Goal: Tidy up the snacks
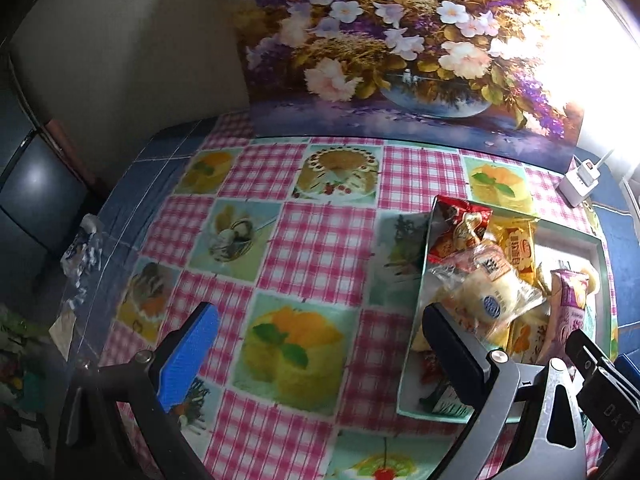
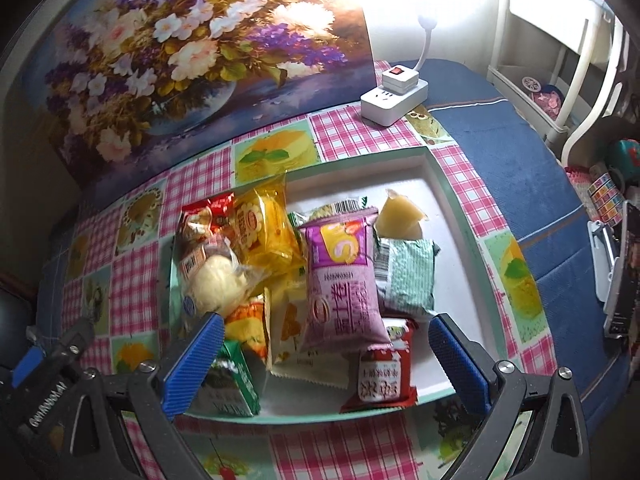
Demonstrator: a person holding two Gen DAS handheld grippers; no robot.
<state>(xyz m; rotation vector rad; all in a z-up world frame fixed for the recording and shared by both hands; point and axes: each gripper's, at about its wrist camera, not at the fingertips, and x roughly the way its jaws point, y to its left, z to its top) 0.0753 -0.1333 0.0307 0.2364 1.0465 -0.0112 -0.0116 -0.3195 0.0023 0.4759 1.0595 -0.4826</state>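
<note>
1. Right hand-held gripper (image 2: pixel 324 354) is hovering released, jaws wide and empty, over the near end of the tray (image 2: pixel 460 224).
2. Left hand-held gripper (image 1: pixel 320 344) is also hanging released and empty, over the counter (image 1: pixel 320 240) just beside the tray.
3. Snacks are lying heaped in the tray; purple packet (image 2: pixel 344 280) is sitting on top, between the right jaws.
4. Likely step: picking a snack. Next move calls for lowering and clenching on the purple packet.

Left tongs (image 1: pixel 320 344) spread wide, empty, hovering over checkered table (image 1: pixel 320 248). Tray (image 1: pixel 416 344) of snack packets on the right: red packet (image 1: pixel 460 232), bun in clear wrap (image 1: pixel 488 296), purple packet (image 1: pixel 568 304). Flower painting (image 1: pixel 400 48) at back.
</note>
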